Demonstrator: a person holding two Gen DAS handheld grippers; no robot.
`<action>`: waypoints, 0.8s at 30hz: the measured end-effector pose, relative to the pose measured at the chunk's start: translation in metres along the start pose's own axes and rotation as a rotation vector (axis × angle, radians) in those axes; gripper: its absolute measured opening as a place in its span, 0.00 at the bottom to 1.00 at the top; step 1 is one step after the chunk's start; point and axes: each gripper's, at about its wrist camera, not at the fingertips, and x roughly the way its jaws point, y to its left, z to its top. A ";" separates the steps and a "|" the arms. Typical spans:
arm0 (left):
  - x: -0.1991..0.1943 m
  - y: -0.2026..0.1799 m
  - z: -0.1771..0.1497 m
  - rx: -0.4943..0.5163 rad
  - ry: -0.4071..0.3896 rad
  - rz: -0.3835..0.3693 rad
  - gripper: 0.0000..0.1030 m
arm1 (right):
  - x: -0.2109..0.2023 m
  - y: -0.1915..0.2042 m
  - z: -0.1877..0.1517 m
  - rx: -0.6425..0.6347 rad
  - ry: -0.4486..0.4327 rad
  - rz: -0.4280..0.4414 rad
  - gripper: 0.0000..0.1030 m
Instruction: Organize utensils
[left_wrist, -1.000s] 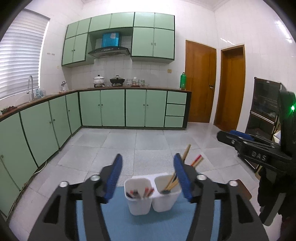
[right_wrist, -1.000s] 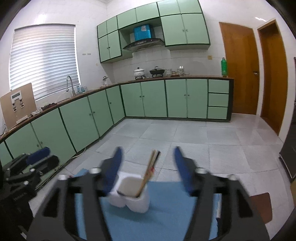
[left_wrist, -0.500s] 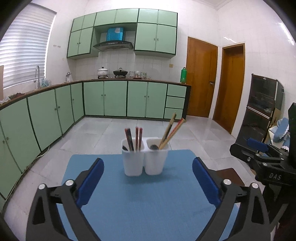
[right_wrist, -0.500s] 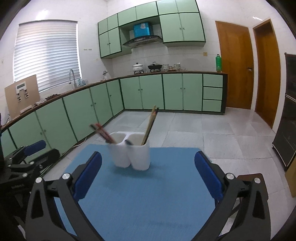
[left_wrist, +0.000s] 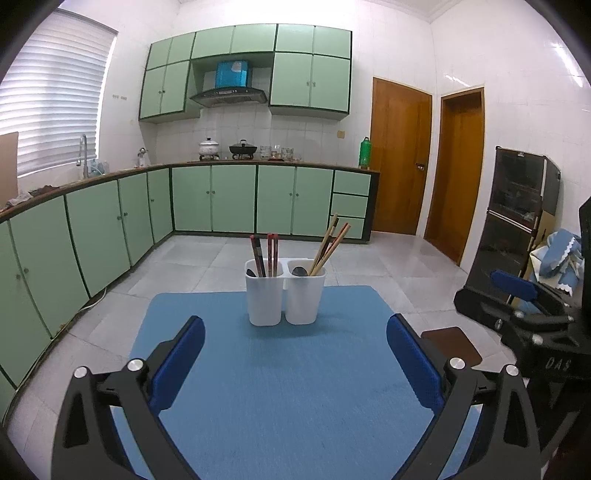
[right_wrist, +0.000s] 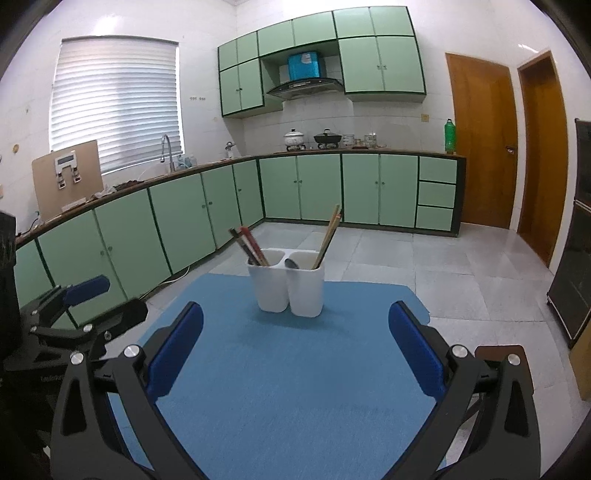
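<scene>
Both tools are released with nothing between their blue pads. The left tool (left_wrist: 295, 362) and the right tool (right_wrist: 295, 350) hover over the near part of the blue mat (left_wrist: 295, 406) on the table, well apart from the white twin-cup holder (left_wrist: 285, 295), which stands upright near the mat's far edge. In its left cup the dark red chopsticks (left_wrist: 264, 254) stand almost upright, tips down, leaning slightly left. In its right cup the light wooden chopsticks (left_wrist: 330, 245) tilt up and to the right. A dark spoon bowl (left_wrist: 300, 271) shows at that cup's rim.
</scene>
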 end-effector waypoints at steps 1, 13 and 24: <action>-0.004 0.000 0.001 -0.002 -0.005 -0.002 0.94 | -0.003 0.003 -0.001 -0.006 -0.003 0.000 0.95; -0.030 0.000 -0.001 0.008 -0.061 0.028 0.94 | -0.021 0.016 0.003 -0.040 -0.029 0.001 0.95; -0.037 0.004 -0.004 0.005 -0.077 0.041 0.94 | -0.025 0.019 0.005 -0.044 -0.036 0.004 0.95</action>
